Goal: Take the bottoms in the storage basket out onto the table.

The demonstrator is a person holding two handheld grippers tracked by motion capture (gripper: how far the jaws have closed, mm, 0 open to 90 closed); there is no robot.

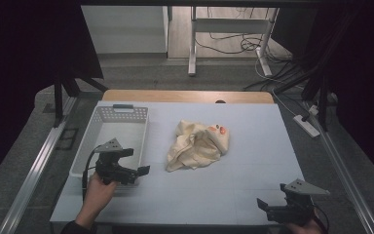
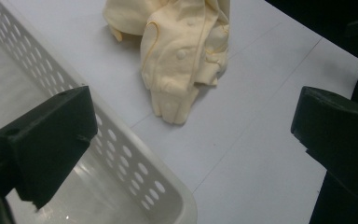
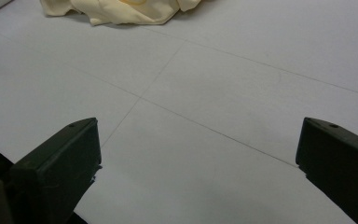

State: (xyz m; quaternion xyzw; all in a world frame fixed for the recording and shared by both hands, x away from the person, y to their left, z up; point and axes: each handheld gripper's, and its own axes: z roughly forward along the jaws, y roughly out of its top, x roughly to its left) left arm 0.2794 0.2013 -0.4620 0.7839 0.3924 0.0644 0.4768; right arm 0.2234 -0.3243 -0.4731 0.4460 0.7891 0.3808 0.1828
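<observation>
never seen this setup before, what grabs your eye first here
The crumpled pale yellow cloth lying mid-table stands out first, with small orange marks on its far edge. To its left sits a white perforated basket, with the left gripper hovering open over its near corner. The right gripper waits open at the near right edge of the table.

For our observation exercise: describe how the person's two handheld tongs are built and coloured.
Both the left tongs and right tongs are black, each with two blocky, flat-faced jaws. A grey three-cornered plate tops each, and a black cable trails from the left one.
</observation>
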